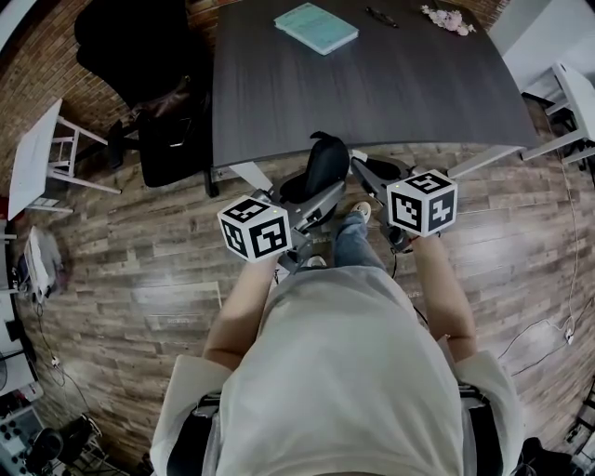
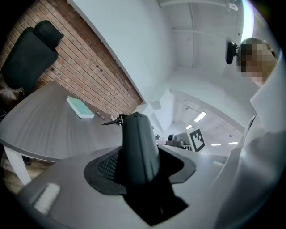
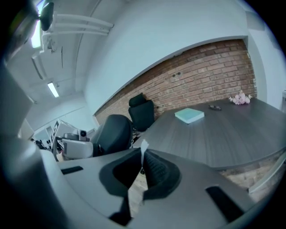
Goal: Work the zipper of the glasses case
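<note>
A black glasses case point(image 1: 321, 165) stands upright between the jaws of my left gripper point(image 1: 314, 197), which is shut on its lower part. In the left gripper view the case point(image 2: 138, 147) fills the middle, and a thin dark tab sticks out sideways near its top. My right gripper point(image 1: 361, 169) is just to the right of the case with its jaws shut. In the right gripper view its tips point(image 3: 143, 156) meet with only a pale sliver showing between them, and the case point(image 3: 111, 134) sits off to the left, apart from them.
A dark grey table point(image 1: 372, 93) lies ahead with a teal book point(image 1: 316, 28), a small black item point(image 1: 381, 16) and pink flowers point(image 1: 448, 19) at its far side. A black office chair point(image 1: 130, 46) and a white stool point(image 1: 42, 153) stand at the left on the wood floor.
</note>
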`<action>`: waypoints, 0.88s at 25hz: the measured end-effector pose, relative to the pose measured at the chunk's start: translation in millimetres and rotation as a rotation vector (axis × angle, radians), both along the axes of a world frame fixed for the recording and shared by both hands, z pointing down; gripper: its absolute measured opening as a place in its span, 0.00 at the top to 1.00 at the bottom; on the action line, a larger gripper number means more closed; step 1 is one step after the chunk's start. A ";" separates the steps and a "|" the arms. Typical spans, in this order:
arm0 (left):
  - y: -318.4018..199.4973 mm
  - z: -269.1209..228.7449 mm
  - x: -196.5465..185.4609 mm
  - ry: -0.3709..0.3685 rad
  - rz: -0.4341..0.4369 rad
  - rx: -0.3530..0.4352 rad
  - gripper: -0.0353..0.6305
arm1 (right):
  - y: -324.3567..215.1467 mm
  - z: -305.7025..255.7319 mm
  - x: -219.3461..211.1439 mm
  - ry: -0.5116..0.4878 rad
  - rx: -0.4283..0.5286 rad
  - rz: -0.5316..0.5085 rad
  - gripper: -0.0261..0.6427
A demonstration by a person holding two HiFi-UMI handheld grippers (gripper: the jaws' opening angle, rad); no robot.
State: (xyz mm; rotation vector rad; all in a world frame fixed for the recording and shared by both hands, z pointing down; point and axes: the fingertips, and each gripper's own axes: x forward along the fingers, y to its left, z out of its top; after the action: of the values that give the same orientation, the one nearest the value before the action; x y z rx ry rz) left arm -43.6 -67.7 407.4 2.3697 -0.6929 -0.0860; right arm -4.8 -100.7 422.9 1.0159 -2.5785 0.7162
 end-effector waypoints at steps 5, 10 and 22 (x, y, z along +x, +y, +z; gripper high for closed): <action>-8.5 -2.9 1.3 0.005 -0.011 0.012 0.59 | 3.2 -2.8 -1.0 0.021 0.028 0.011 0.95; -17.2 -8.6 -4.3 0.053 -0.047 0.021 0.59 | 4.4 -3.3 -4.5 -0.012 0.007 0.021 0.95; -56.0 -28.5 -33.7 0.193 -0.175 0.026 0.58 | 54.1 28.6 -47.7 -0.060 -0.110 -0.140 0.95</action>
State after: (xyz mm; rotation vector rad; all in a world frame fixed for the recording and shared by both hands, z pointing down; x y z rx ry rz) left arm -77.3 -123.6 378.9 2.2824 -0.8071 -0.3955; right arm -52.5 -46.6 451.5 0.7836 -2.5969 0.8528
